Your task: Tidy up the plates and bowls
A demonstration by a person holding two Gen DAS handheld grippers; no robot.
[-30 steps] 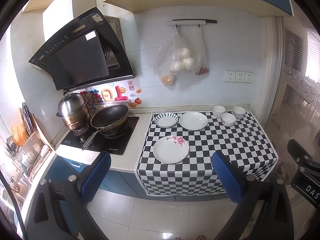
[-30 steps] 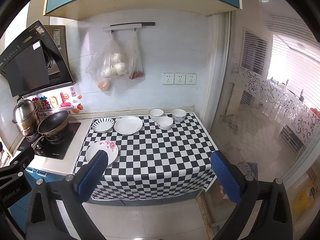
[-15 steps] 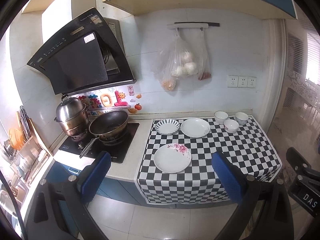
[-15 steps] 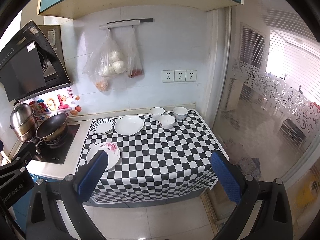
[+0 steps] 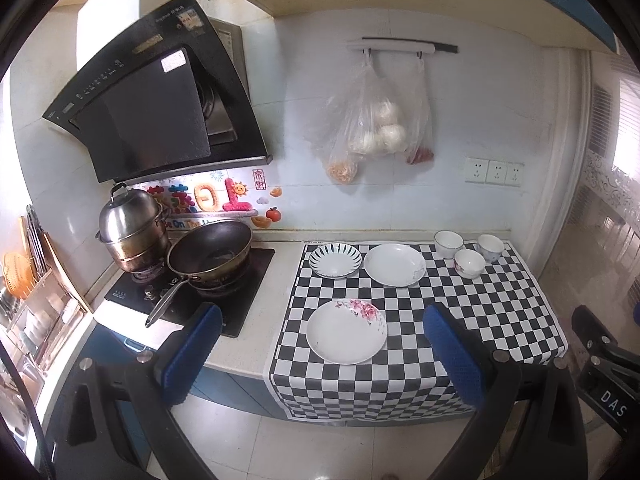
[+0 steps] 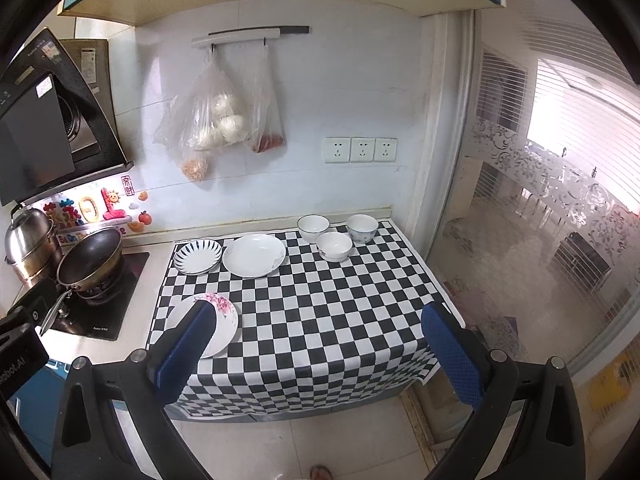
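Three plates and three bowls lie on the checkered cloth [image 5: 492, 312] covering your worktop [image 5: 280, 250]. Nearest you is the floral plate [image 5: 346, 331], white with pink blossoms at its far right rim, set toward the cloth's near left part. Along the back edge, the striped plate [image 5: 335, 260] sits at the far left, and the plain white plate [image 5: 394, 265] lies just beside it on the right; whether their rims touch cannot be told. Further right, three small bowls form a tight cluster near the wall: the left bowl [image 5: 449, 243], the front bowl [image 5: 469, 263] and the right bowl [image 5: 490, 247]. All stand upright and look empty.

Your left hand-held gripper [image 5: 322, 354] hangs out in front of the worktop, blue pads wide apart, nothing between them; the floral plate appears between the pads in its view. Your right hand-held gripper [image 6: 318, 354] is likewise spread wide and carrying nothing, held off the cloth's near edge, with its left pad overlapping the floral plate in its own view.

Left of the cloth, a dark wok [image 5: 210, 254] and a steel steamer pot [image 5: 132, 230] occupy the stove [image 5: 192, 300]. A range hood [image 5: 156, 112] slants above them. Plastic bags [image 5: 372, 128] hang from a wall rail over the plates, and a triple socket [image 5: 494, 172] sits to the right.
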